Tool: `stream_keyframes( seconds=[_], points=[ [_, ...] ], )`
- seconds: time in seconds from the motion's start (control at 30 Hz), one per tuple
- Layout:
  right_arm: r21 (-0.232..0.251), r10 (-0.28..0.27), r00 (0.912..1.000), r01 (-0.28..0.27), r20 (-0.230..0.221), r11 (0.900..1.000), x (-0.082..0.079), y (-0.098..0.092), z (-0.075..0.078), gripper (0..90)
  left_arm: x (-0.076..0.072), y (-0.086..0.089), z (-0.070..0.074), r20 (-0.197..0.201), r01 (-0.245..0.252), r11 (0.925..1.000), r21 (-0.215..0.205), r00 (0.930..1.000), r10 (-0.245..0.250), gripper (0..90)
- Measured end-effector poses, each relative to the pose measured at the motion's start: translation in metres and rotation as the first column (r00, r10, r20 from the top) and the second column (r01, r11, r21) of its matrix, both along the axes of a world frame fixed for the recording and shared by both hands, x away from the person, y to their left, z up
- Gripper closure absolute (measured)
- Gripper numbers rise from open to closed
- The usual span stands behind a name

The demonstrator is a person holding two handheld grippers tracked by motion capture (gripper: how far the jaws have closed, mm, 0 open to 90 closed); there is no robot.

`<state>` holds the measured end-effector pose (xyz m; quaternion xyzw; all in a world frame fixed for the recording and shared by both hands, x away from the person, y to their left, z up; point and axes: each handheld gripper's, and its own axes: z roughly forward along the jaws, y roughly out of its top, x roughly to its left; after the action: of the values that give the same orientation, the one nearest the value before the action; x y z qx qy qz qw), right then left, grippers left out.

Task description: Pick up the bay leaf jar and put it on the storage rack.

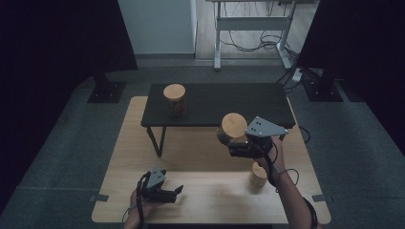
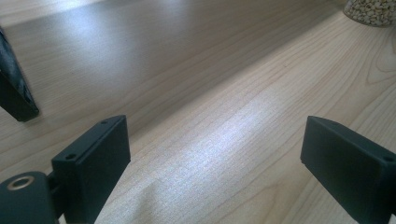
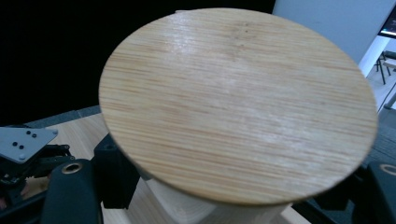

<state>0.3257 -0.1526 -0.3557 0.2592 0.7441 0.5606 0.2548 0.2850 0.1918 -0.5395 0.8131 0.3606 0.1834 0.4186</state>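
My right gripper is shut on a glass jar with a round bamboo lid and holds it in the air above the light wooden table, just in front of the low black table. In the right gripper view the bamboo lid sits close up, with a black jaw on each side of the jar below it. A second lidded jar stands on the black table at its left. A third jar stands on the wooden table under my right wrist. My left gripper rests open near the front edge, nothing between its jaws.
One leg of the black table stands to the left of my left gripper. A jar of pale grains shows at the far right of the left gripper view. Dark carpet surrounds the table; a white desk frame with cables stands behind.
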Motion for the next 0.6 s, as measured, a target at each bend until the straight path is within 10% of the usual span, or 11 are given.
stream_keyframes(
  seconds=[0.6],
  points=[
    [-0.030, -0.002, 1.0000, 0.002, 0.004, 1.000, 0.012, 0.000, 0.014, 24.9, 0.000, 0.000, 0.000, -0.001, 0.001, 1.0000, -0.001, 1.0000, -0.001, 8.0]
  ],
)
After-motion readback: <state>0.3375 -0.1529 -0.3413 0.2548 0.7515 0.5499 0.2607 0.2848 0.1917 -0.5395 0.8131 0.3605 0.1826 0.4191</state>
